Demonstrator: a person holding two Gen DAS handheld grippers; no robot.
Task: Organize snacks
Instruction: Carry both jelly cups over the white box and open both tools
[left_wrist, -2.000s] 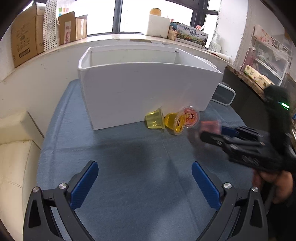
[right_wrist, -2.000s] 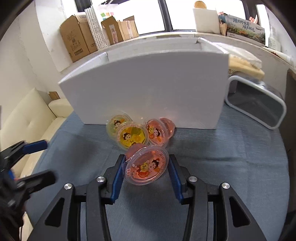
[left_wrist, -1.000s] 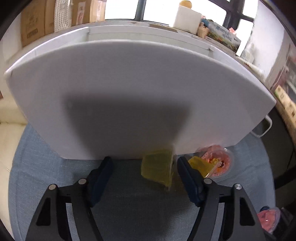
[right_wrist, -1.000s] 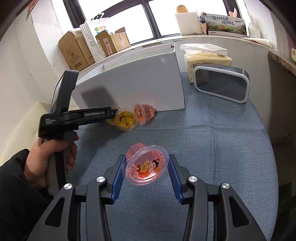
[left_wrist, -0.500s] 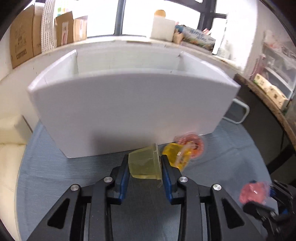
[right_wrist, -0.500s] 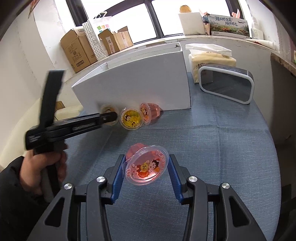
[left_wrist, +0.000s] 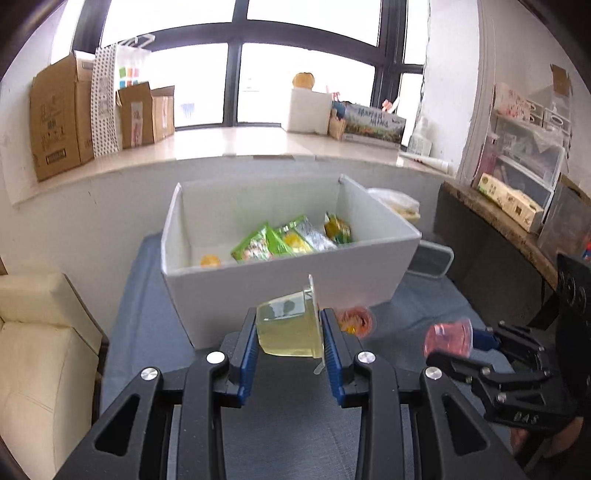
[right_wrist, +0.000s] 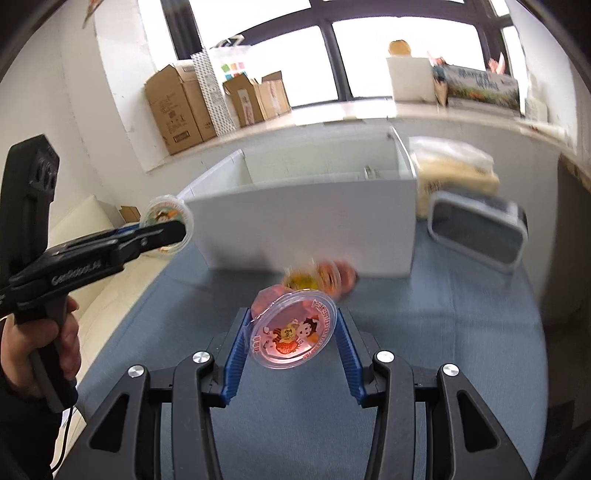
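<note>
My left gripper (left_wrist: 290, 332) is shut on a pale yellow jelly cup (left_wrist: 288, 328), lifted off the table in front of the white box (left_wrist: 280, 284). In the right wrist view that left gripper (right_wrist: 168, 230) hangs at the left with the yellow cup (right_wrist: 166, 218) level with the box's near corner. My right gripper (right_wrist: 291, 334) is shut on a pink jelly cup (right_wrist: 293, 336) with a cartoon lid, held above the blue cloth. Two more jelly cups (right_wrist: 321, 278), orange and pink, lie blurred against the box's front wall. Green snack packets (left_wrist: 280, 240) lie inside the box.
A grey-rimmed container (right_wrist: 478, 229) and a bagged tissue pack (right_wrist: 454, 173) stand right of the box. A cream sofa (left_wrist: 40, 332) borders the table's left side. Cardboard boxes (left_wrist: 59, 118) line the window sill. A shelf with boxes (left_wrist: 517, 199) is at the right.
My left gripper closed on the yellow jelly cup at the box's base and lifted it up and back, so the box's inside now shows. The right gripper rose slightly with its pink cup.
</note>
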